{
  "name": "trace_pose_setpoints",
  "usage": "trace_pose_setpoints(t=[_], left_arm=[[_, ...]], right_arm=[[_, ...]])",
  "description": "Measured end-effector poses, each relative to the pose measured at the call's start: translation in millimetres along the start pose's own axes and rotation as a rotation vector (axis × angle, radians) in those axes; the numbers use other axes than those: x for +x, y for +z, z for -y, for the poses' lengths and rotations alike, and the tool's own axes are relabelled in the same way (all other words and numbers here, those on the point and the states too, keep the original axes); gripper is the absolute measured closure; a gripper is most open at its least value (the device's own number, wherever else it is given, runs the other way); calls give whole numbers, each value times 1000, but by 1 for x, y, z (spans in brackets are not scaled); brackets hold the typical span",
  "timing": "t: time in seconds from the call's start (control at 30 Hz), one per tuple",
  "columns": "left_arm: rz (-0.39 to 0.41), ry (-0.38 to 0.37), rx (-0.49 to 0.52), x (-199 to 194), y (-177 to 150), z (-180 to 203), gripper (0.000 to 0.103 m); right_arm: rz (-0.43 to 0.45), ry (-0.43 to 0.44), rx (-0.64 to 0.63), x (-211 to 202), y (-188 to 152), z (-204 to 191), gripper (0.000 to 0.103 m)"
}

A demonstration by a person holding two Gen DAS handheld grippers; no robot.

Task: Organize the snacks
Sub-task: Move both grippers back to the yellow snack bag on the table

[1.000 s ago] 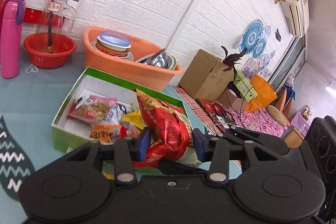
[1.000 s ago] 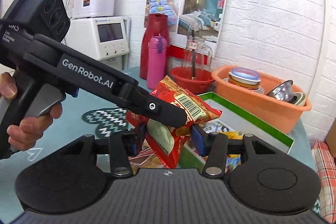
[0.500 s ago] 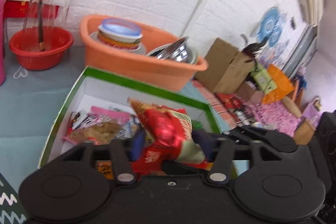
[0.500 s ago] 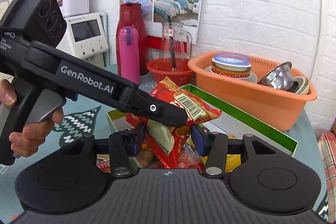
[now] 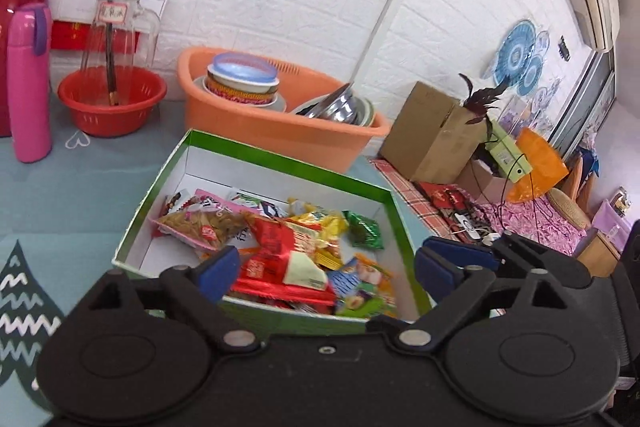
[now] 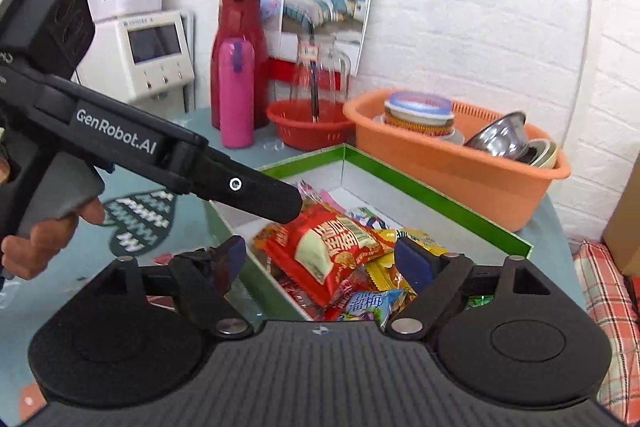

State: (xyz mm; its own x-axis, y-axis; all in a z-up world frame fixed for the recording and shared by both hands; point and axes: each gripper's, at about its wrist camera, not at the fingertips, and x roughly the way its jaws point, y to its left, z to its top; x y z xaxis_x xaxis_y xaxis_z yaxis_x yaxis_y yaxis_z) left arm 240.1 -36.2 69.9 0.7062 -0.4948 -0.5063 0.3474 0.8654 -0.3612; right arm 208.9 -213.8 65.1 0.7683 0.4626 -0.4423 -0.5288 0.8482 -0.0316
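A red snack bag (image 5: 280, 255) lies loose on top of several other snack packets in the green-rimmed white box (image 5: 280, 165). My left gripper (image 5: 326, 269) hangs open over the box's near edge, its blue pads well clear of the bag. In the right wrist view the same red bag (image 6: 328, 247) lies flat in the box (image 6: 440, 203). My right gripper (image 6: 320, 261) is over it with jaws opening, and neither pad touches the bag. The left gripper (image 6: 286, 205) reaches in from the left, its tip just above the bag.
An orange basin (image 5: 280, 135) with bowls stands right behind the box. A red basket (image 5: 112, 107), a pink flask (image 5: 30, 83) and a red jug (image 6: 240, 39) stand at the back left. A cardboard box (image 5: 432, 135) sits beyond the table's right edge. A hand (image 6: 48, 239) holds the left gripper.
Both grippers held the red bag above the box a second ago. Both have opened, and the bag now lies on the pile inside.
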Motion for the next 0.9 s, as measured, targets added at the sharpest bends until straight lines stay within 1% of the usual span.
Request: trace_pose_setpoints(t=[0.1, 0.2, 0.27, 0.4, 0.53, 0.63, 0.77, 0.9], left_arm=[[22, -25, 18, -26, -14, 17, 0], [23, -58, 34, -45, -31, 32, 0], [12, -81, 42, -51, -43, 41, 0], [-41, -142, 48, -50, -63, 57, 0], [-96, -171, 51, -33, -77, 70, 0], [-153, -200, 10, -13, -85, 74, 0], [-220, -200, -21, 17, -89, 77, 0], [-270, -185, -61, 44, -88, 75, 0]], right_arm=[[46, 10, 8, -32, -5, -10, 0], [68, -12, 2, -64, -19, -18, 0], [78, -32, -3, -82, -30, -21, 0], [59, -85, 20, -105, -55, -20, 0], [15, -96, 156, -111, -80, -4, 0], [-20, -82, 267, -111, -96, 3, 0], [-66, -57, 306, -99, -103, 7, 0], [-84, -24, 331, -84, -102, 9, 0]])
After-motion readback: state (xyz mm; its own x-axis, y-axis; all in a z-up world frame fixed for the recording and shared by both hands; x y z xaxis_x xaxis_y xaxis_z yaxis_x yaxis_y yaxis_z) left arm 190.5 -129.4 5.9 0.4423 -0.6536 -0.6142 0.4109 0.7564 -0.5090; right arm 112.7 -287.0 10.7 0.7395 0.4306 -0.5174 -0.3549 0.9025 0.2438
